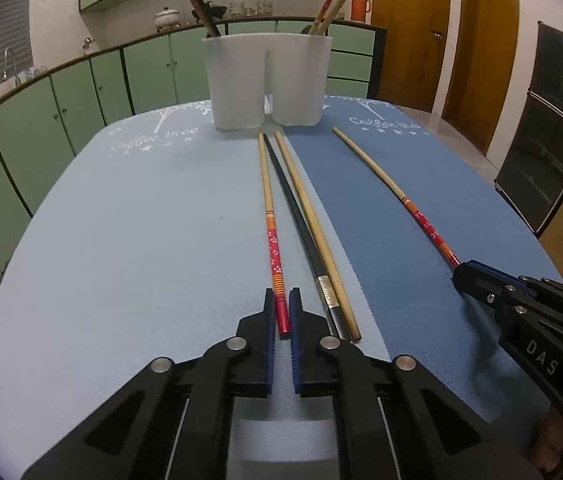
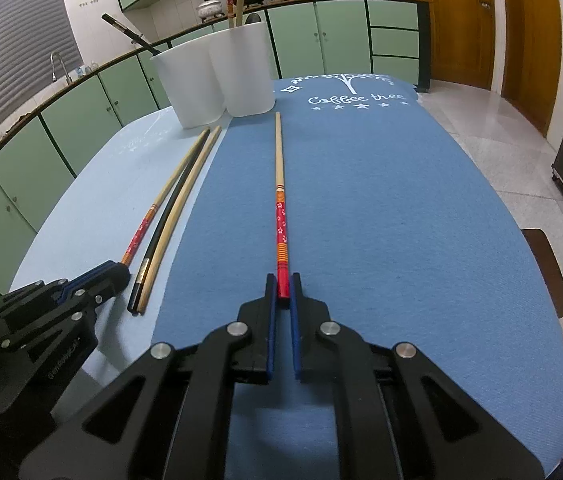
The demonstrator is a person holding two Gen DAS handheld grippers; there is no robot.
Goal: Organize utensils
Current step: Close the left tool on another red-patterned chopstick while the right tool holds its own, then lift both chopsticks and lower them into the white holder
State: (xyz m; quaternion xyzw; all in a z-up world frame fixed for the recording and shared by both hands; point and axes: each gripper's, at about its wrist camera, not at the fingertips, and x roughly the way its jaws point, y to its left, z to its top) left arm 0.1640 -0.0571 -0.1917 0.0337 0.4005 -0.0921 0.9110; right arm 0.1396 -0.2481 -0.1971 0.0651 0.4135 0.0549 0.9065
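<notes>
So both grippers are down low on the surface (image 1: 121, 220), each lined up with a red-patterned chopstick. The left gripper (image 1: 282, 312) has its blue pads either side of the red end of the left red chopstick (image 1: 272, 240), which lies on the light blue mat (image 1: 141, 260); there's a sliver of gap on both sides, so I'd call the jaws narrowed around it, not quite pinching, though it's hard to be sure from this angle. The right gripper (image 2: 282, 292) looks clamped on the end of the right red chopstick (image 2: 280, 200), which runs straight ahead along the darker blue mat (image 2: 401, 220). Just beside the left one lie a black chopstick (image 1: 293, 208) and a plain bamboo chopstick (image 1: 313, 224), touching each other along most of their length. At the far end stands the white two-compartment holder (image 1: 265, 80), with a few chopsticks leaning out of each side.
</notes>
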